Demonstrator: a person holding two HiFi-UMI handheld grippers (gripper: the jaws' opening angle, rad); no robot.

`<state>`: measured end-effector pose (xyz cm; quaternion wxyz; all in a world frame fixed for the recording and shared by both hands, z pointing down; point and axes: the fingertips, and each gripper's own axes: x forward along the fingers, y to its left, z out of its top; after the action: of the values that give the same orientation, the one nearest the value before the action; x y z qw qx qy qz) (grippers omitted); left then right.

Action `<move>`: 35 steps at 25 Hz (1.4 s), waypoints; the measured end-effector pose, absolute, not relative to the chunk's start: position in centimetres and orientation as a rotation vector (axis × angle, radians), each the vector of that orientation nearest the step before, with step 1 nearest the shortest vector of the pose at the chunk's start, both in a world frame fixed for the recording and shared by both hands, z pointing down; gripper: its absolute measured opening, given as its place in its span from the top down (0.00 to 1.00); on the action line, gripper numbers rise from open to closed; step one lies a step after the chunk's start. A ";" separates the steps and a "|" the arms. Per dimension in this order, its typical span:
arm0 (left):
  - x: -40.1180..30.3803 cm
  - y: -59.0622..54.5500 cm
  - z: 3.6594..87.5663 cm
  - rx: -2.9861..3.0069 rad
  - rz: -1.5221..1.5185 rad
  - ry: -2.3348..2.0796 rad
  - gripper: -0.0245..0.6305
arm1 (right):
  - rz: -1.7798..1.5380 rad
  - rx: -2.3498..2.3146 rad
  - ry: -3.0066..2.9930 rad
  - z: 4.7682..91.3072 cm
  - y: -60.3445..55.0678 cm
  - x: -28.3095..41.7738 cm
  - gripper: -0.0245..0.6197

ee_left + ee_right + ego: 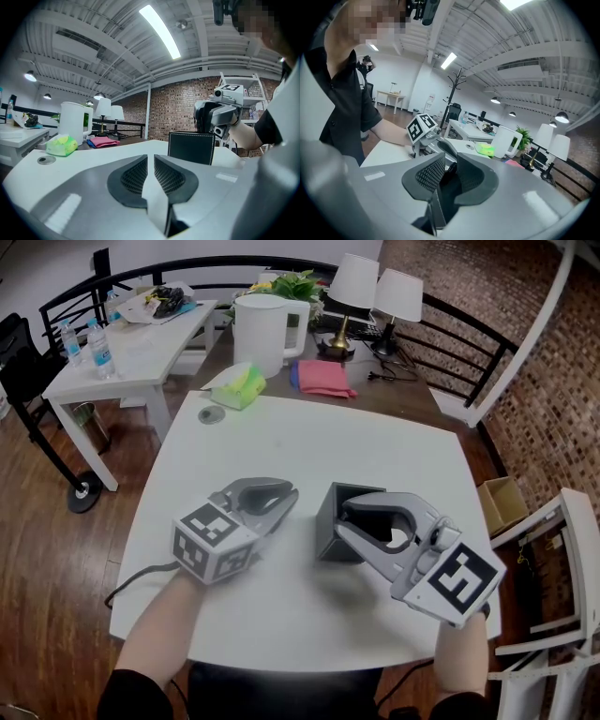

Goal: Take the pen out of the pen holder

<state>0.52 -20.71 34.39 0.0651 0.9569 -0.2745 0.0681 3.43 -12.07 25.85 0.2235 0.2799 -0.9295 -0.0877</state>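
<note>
A black square pen holder (330,538) (191,147) stands right of the middle of the white table (281,446). My right gripper (345,519) (450,161) reaches down onto the holder's open top from the right, and a dark pen end (451,168) sits pinched between its pads. The rest of the pen is hidden by the jaws and the holder. My left gripper (287,498) (151,161) rests low on the table just left of the holder, pointing toward it, its jaws shut with nothing in them.
At the table's far edge lie a green packet (239,385) and a small round disc (210,414). Behind stand a white jug (262,329), a pink cloth (323,378) and two lamps (375,292). A side table with bottles (98,352) is at the left, a white chair (553,568) at the right.
</note>
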 end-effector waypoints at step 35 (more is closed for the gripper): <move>0.6 -20.8 34.3 2.891 0.195 -0.825 0.90 | -0.129 0.748 -2.541 26.5 -11.9 3.9 0.79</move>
<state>0.63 -20.76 34.32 0.0642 0.9576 -0.2733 0.0646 3.85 -11.93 26.54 0.2422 0.2737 -0.9296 -0.0473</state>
